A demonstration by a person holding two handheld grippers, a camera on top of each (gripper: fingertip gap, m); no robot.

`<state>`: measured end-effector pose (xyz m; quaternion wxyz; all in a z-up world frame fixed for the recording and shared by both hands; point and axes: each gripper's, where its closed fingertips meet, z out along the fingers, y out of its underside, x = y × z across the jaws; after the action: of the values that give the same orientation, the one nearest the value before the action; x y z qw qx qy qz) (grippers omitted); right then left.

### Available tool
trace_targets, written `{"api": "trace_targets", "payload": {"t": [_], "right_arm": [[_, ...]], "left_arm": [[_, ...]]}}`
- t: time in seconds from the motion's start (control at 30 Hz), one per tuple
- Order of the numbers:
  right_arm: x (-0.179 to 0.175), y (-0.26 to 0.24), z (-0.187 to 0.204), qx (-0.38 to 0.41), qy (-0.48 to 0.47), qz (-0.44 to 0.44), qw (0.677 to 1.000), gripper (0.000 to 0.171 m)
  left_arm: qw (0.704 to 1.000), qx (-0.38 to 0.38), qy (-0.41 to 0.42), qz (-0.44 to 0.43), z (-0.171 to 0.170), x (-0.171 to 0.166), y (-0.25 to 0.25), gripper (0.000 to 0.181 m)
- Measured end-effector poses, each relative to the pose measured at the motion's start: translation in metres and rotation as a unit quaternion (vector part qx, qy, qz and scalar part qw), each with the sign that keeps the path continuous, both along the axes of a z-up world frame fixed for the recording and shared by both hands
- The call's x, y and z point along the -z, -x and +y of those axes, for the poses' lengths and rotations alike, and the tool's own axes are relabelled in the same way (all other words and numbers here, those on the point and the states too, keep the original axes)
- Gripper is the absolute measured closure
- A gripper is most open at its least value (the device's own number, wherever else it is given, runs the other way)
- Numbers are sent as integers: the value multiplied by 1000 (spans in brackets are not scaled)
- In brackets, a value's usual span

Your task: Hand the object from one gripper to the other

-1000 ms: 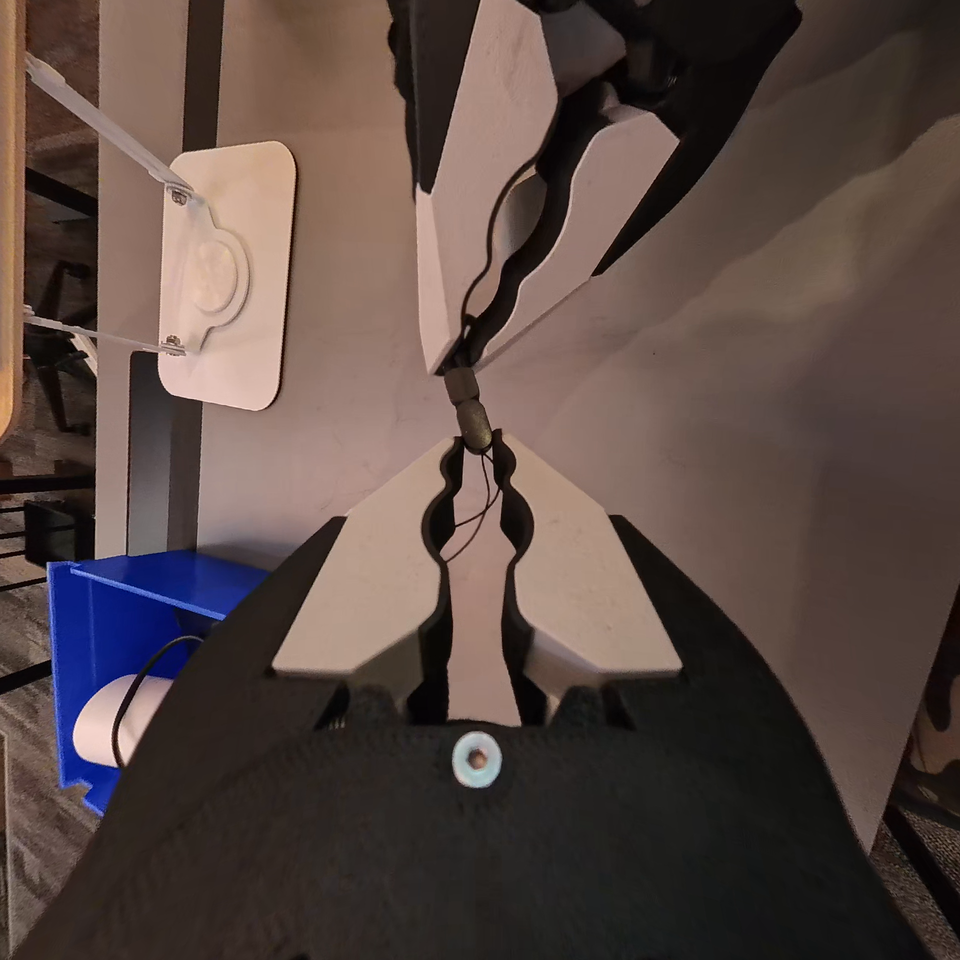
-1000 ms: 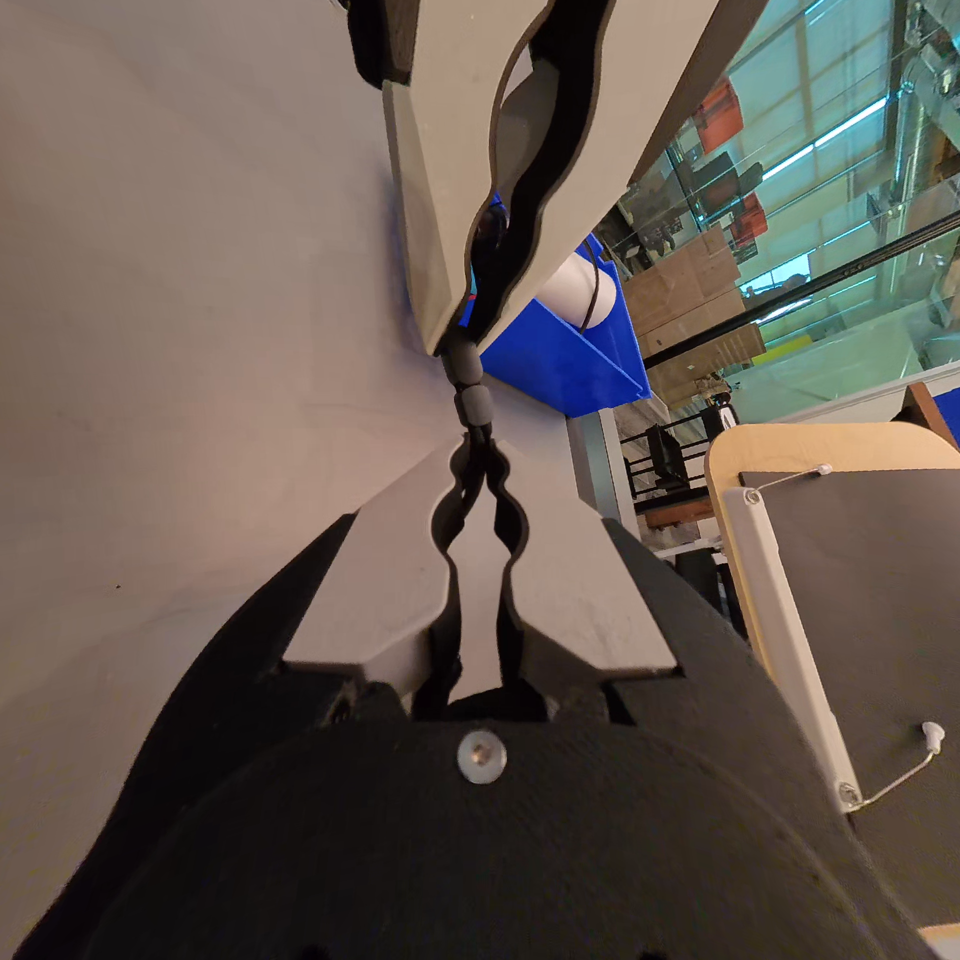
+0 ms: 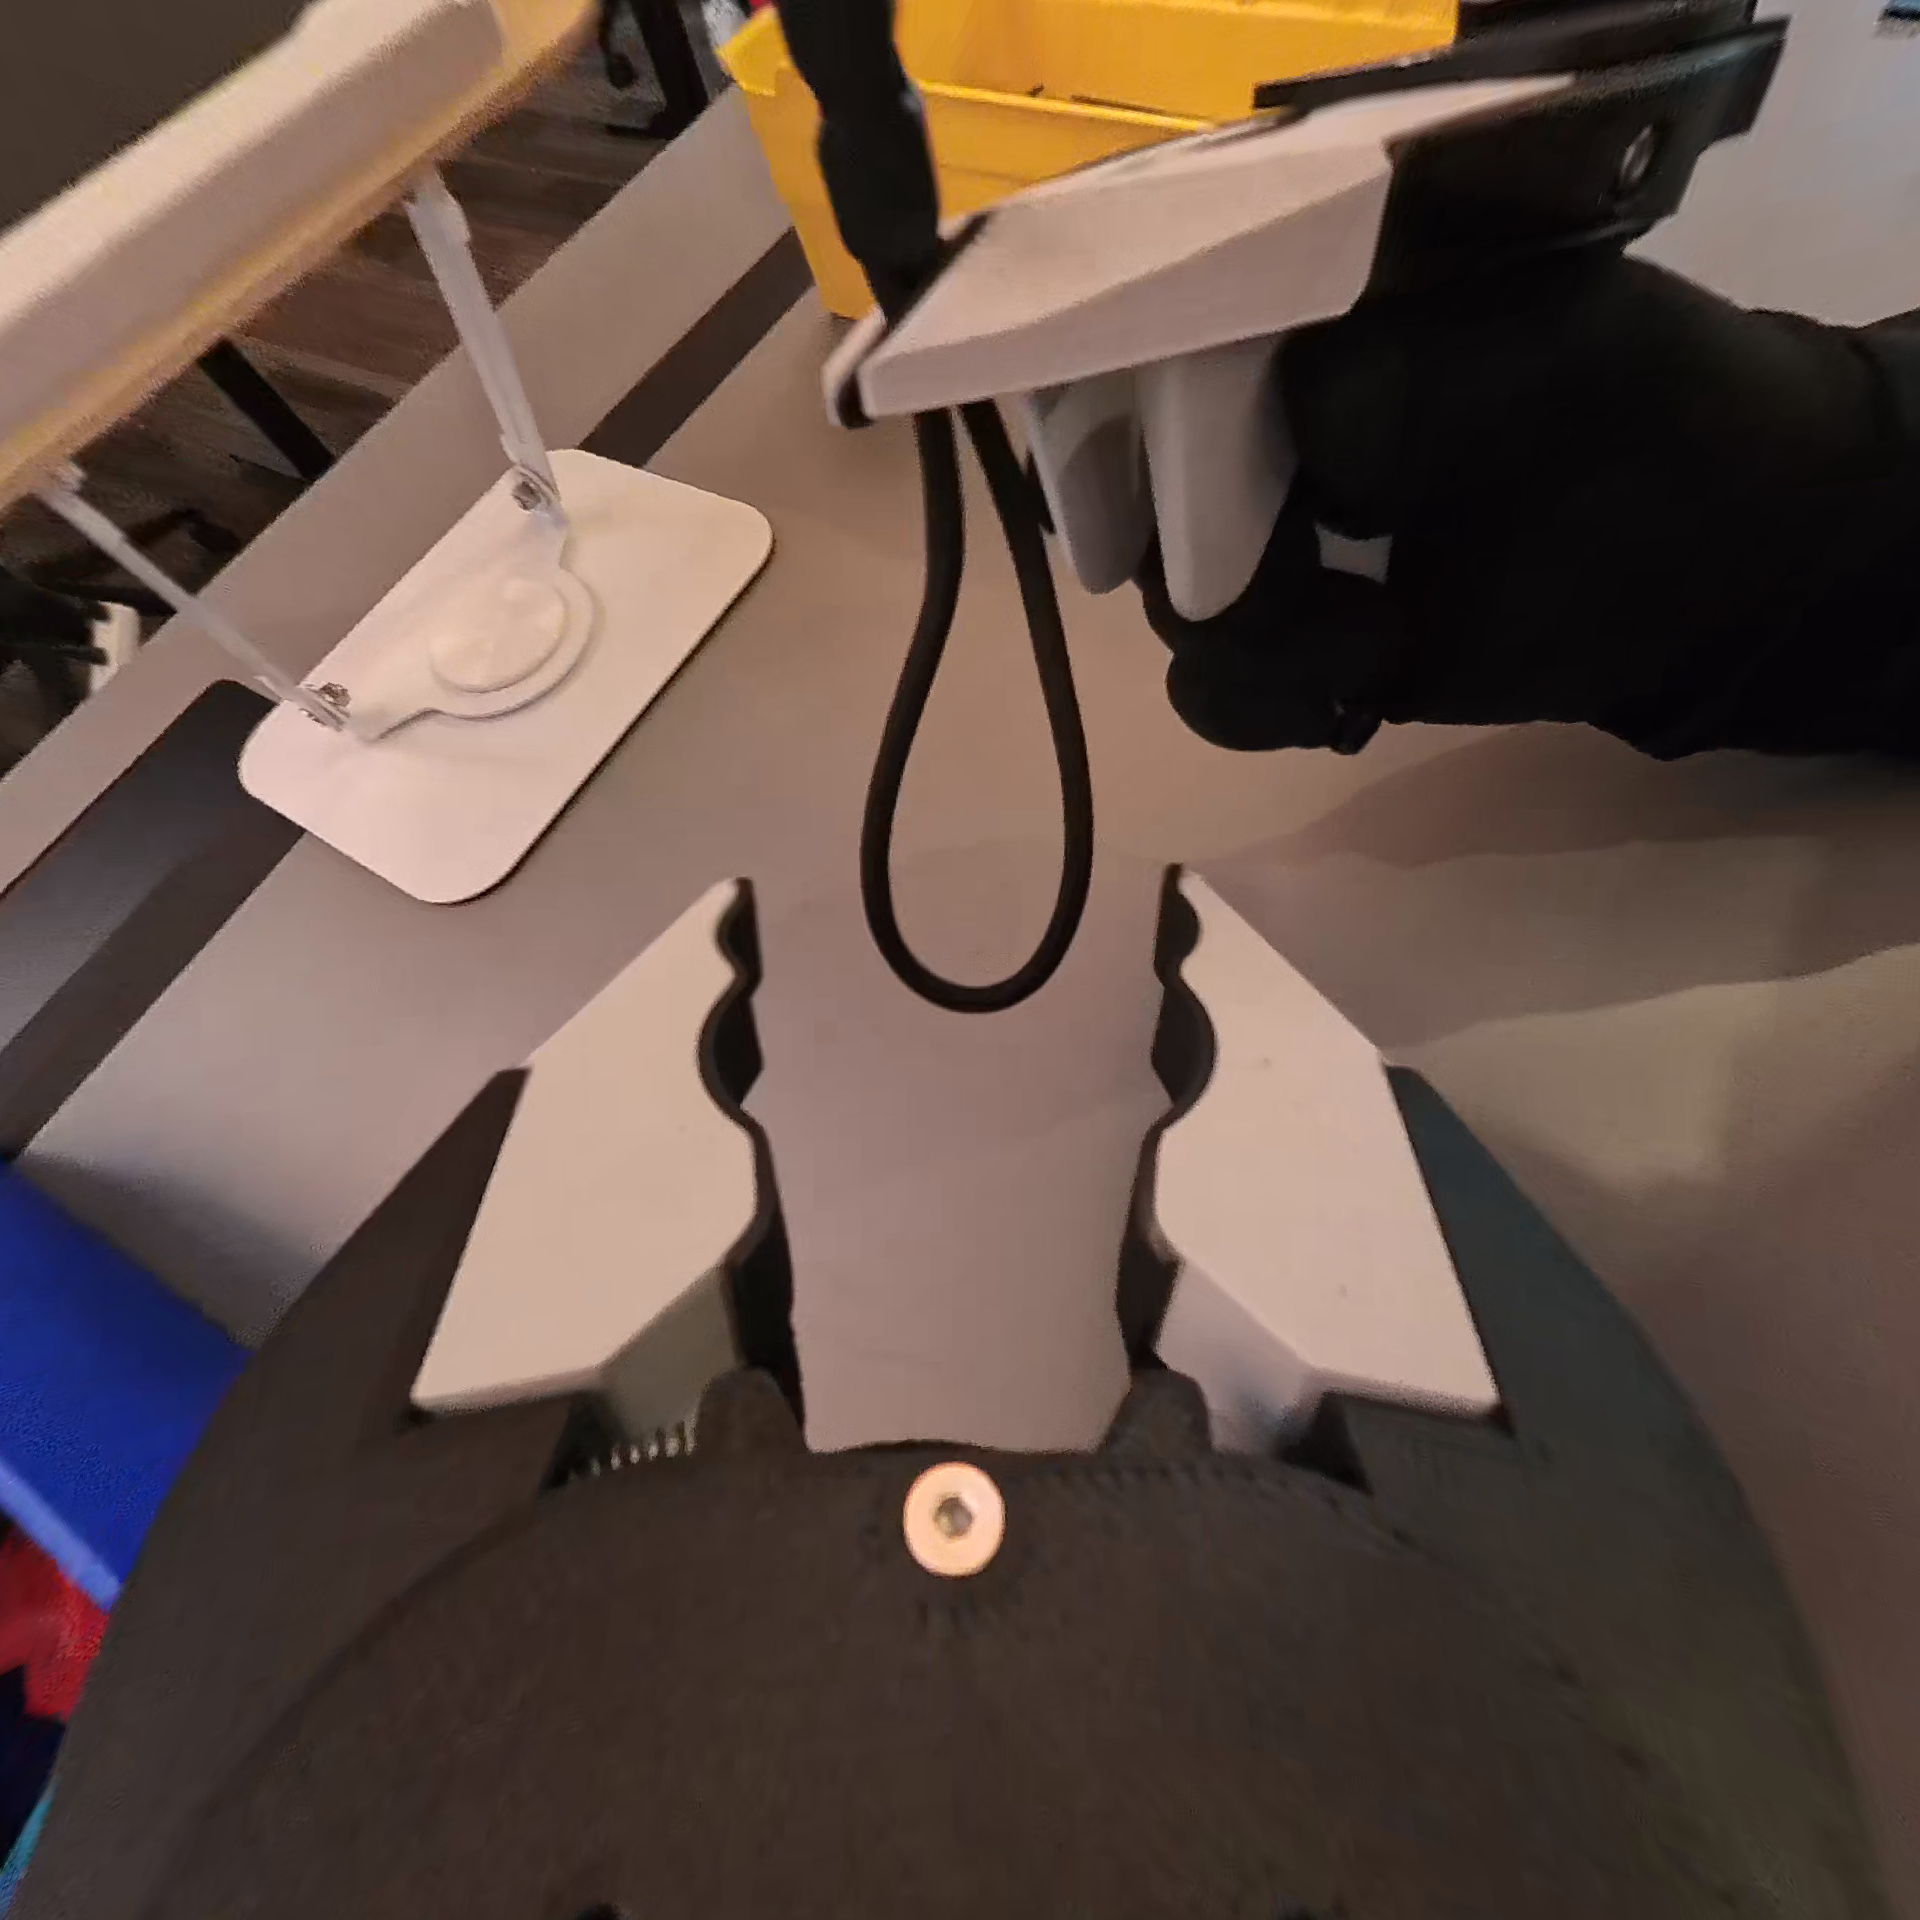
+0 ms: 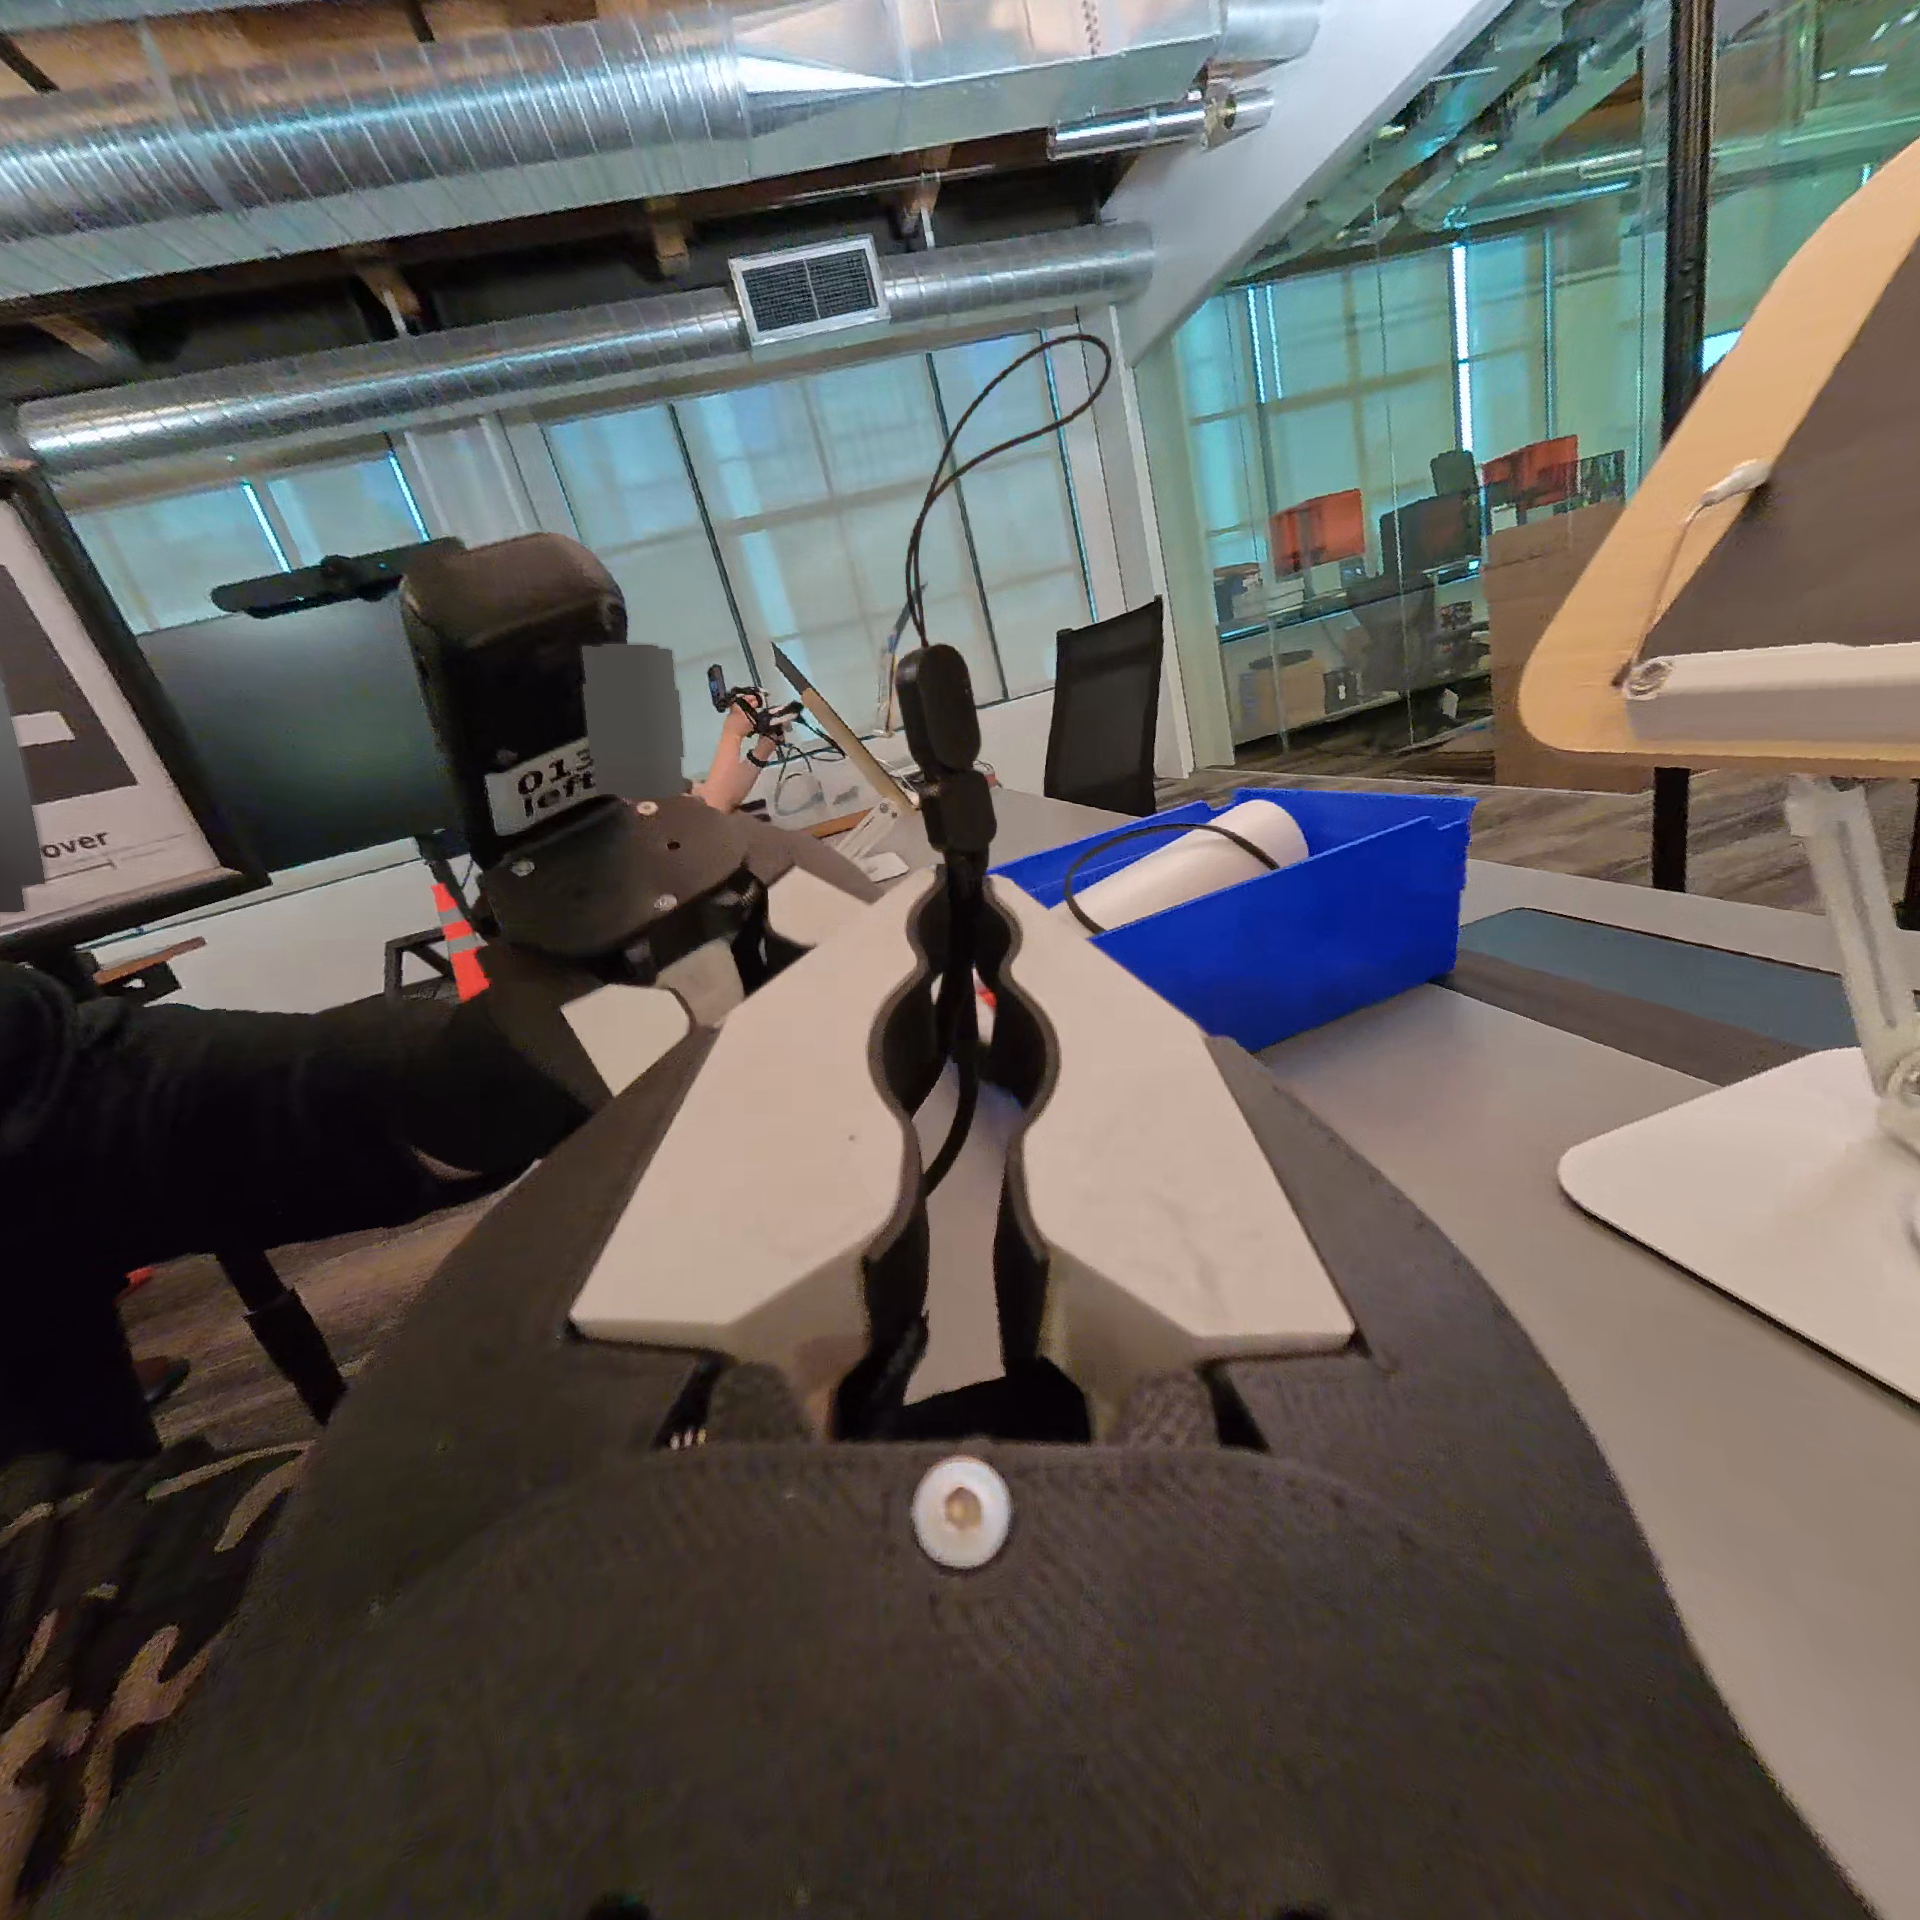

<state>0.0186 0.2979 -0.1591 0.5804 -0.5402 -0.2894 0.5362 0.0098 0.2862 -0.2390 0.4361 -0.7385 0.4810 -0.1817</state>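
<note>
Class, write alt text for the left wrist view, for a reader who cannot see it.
The left gripper is open and empty above a grey table. Ahead, the right gripper, held by a black-gloved hand, is shut on a black strap whose loop hangs down. A white stand and a yellow bin sit behind.

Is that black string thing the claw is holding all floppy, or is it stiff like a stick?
Probably floppy: in the left wrist view the black cord droops in a soft loop below the right gripper. It seems light too, since the thin loop above the fingers holds itself up. The thicker black connector looks stiffer and stands upright.
</note>
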Motion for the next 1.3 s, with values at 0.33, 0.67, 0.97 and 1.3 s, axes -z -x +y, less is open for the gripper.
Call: {"api": "trace_targets", "payload": {"t": [0.33, 0.67, 0.97, 1.3], "right_arm": [[1, 1, 0, -2, 1, 1, 1000, 171], [2, -8, 8, 43, -62, -70, 995, 127], [-11, -59, 41, 163, -94, -96, 977, 116], [35, 25, -16, 92, -277, -318, 902, 133]], "left_arm": [[1000, 19, -8, -8, -6, 3, -2, 174], [991, 7, -46, 127, 9, -3, 38, 176], [971, -33, -100, 214, 27, -29, 89, 176], [962, 10, -100, 254, 2, -22, 60, 176]]}}
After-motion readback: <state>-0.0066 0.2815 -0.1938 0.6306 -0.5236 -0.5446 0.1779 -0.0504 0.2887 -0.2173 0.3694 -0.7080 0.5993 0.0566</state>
